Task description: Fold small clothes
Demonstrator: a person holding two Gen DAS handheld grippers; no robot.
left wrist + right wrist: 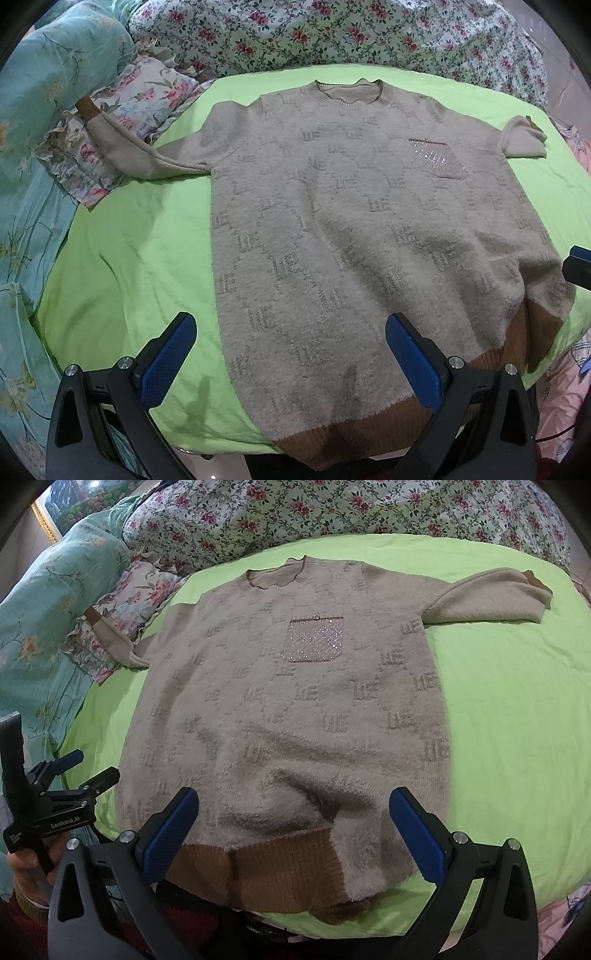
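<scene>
A beige knit sweater (pixel 351 221) with a grey letter pattern, a sparkly chest pocket (pixel 437 158) and a brown ribbed hem (pixel 369 432) lies face up on a lime green sheet (pixel 129 258), collar far, hem near. It also shows in the right wrist view (pixel 288 720). Its left sleeve (pixel 122 147) stretches onto a floral pillow; its right sleeve (pixel 487 598) lies folded on the sheet. My left gripper (pixel 291 354) is open above the hem's left part. My right gripper (pixel 295 827) is open above the hem's bunched right part. Both are empty.
A floral quilt (pixel 332 33) is piled behind the sheet. A teal floral cover (pixel 33 147) and a ruffled floral pillow (pixel 122 110) lie on the left. The left gripper shows at the left edge of the right wrist view (pixel 79 771). The sheet's near edge drops off below the hem.
</scene>
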